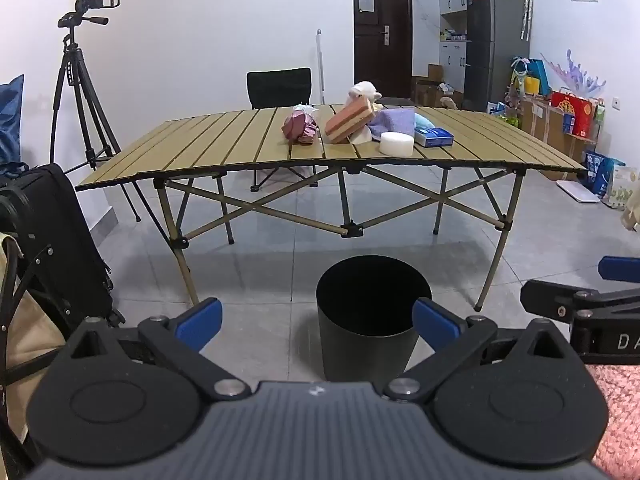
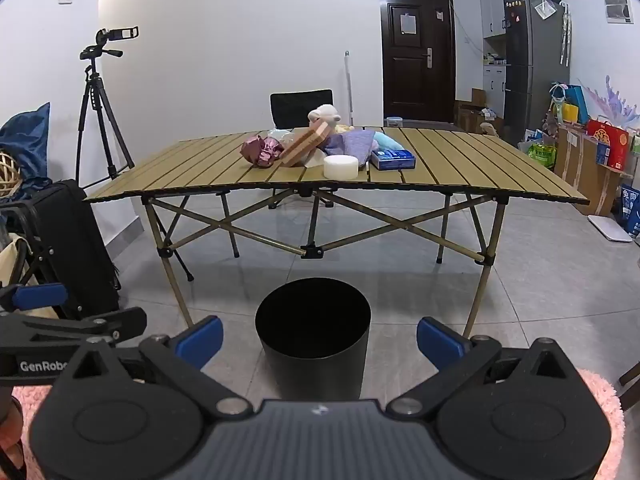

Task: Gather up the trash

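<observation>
A black round bin (image 1: 370,320) (image 2: 314,338) stands open on the floor in front of a slatted folding table (image 1: 224,148) (image 2: 480,164). On the table lies a cluster: a crumpled pink wrapper (image 1: 300,126) (image 2: 262,151), an orange box (image 1: 350,120) (image 2: 306,145), a white foam disc (image 1: 397,143) (image 2: 341,167), a blue tissue pack (image 1: 434,137) (image 2: 394,159), purple cloth (image 1: 394,120) and a plush toy (image 1: 364,91). My left gripper (image 1: 318,322) and right gripper (image 2: 320,340) both stand open and empty, well short of the table, framing the bin.
A tripod with a camera (image 1: 80,80) and a black suitcase (image 1: 60,240) stand at the left. A black chair (image 1: 279,88) sits behind the table. A fridge (image 1: 496,40), boxes and bags (image 1: 568,120) line the right wall. Pink fabric (image 1: 618,408) lies below the grippers.
</observation>
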A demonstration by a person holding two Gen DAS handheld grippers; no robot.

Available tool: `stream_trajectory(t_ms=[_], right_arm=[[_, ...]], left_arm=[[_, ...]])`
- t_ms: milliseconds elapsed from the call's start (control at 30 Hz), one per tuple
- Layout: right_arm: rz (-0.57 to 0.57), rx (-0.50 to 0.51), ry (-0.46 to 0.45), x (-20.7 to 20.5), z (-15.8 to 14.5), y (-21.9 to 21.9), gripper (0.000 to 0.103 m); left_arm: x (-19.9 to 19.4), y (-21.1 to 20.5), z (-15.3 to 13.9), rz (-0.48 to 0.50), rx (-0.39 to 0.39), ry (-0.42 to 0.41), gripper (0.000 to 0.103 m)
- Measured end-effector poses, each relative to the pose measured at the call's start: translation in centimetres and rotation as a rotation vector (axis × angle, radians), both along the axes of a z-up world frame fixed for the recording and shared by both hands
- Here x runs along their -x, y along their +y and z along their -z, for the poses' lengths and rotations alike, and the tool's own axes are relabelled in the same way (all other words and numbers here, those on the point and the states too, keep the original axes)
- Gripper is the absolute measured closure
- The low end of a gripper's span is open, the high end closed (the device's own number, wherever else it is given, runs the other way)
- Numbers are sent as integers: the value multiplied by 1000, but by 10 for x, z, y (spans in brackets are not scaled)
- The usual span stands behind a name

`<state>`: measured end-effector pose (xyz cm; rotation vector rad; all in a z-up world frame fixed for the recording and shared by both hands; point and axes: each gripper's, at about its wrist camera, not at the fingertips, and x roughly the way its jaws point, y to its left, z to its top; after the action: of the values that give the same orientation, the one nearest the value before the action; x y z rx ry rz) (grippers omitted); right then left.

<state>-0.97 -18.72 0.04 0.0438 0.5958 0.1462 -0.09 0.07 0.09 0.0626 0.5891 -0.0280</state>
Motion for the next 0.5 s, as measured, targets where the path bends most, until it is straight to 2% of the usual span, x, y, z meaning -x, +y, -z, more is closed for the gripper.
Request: stream_trajectory(t_ms=[267,300,500], right_arm=[[0,-7,9,-1,0,-1,0],[0,-8,9,-1,0,-1,0],[2,-8,8,-1,1,1,0]], left_arm=[[8,-3,-2,17,31,1,0],[2,-1,-3,-6,8,-4,0],[2,0,-3,-9,6,-12,0]])
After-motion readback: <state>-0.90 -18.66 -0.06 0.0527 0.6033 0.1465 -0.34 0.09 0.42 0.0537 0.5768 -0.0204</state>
